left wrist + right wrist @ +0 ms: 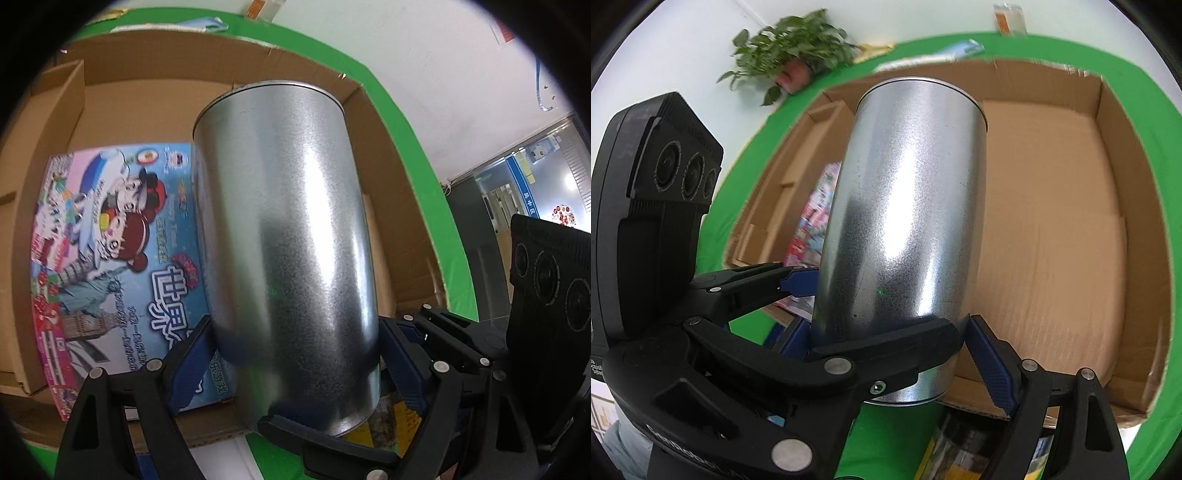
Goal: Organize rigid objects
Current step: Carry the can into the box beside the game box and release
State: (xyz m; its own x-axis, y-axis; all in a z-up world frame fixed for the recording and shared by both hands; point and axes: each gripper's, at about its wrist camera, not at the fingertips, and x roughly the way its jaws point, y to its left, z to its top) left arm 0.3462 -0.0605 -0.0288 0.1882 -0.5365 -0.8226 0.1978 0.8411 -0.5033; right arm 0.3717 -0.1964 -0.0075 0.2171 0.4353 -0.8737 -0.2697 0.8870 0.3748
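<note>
Green cloth covers the table (1145, 74) under both grippers, left gripper (295, 354) and right gripper (886, 354) each clamped wide around one shiny silver metal cylinder can (288, 229), held tilted above an open brown cardboard box (1052, 221) containing a colourful cartoon game box (122, 251).

Metal can (288, 236) was plain silver-grey with a fine speckled sheen. Cardboard box (110, 96) around it was plain tan-brown. Game box (122, 251) left of the can was light blue and pink with cartoon figures. Cloth (746, 184) under the cardboard box was solid green. Gripper fingers (991, 363) were black with blue pads.
</note>
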